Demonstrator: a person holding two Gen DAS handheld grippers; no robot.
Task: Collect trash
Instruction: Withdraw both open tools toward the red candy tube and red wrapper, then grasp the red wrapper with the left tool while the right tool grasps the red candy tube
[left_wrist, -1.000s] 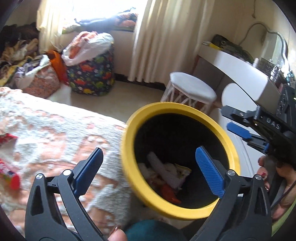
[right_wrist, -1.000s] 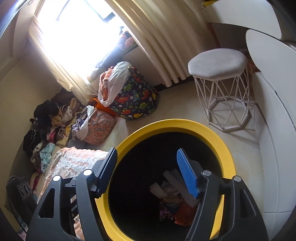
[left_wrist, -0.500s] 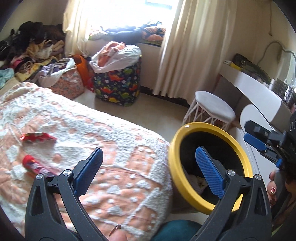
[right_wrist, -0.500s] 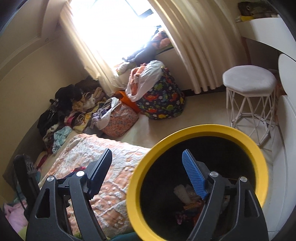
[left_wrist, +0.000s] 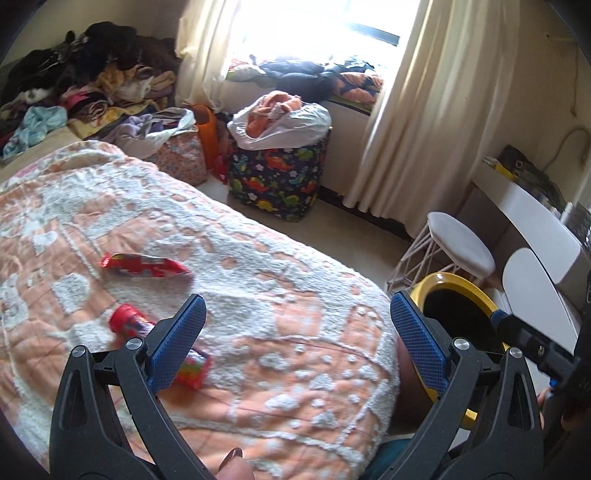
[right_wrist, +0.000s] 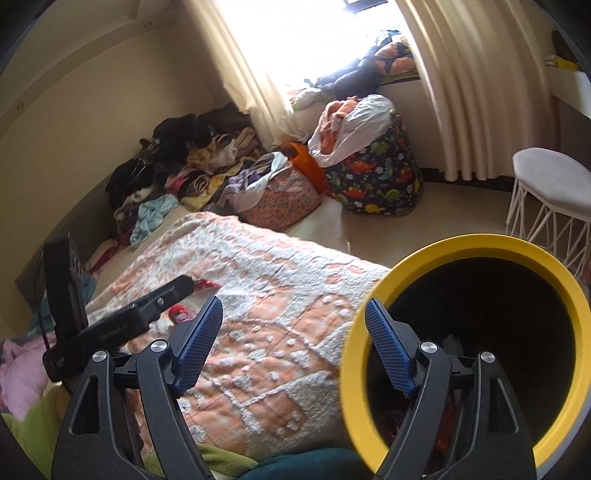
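Left wrist view: we hold both grippers (left_wrist: 295, 347) (right_wrist: 293, 347) agape, empty, aimed at wrappers (left_wrist: 146, 265) on the bed (left_wrist: 295, 295), bin (right_wrist: 458, 258) near right

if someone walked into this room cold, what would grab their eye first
Probably the yellow-rimmed trash bin standing beside the bed at the right, with litter in its dark bottom. Next, two red snack wrappers lying on the orange-and-white bedspread, one partly behind the left claw, which is open and empty. Behind, a dinosaur-print laundry bag sits overstuffed below the bright window.
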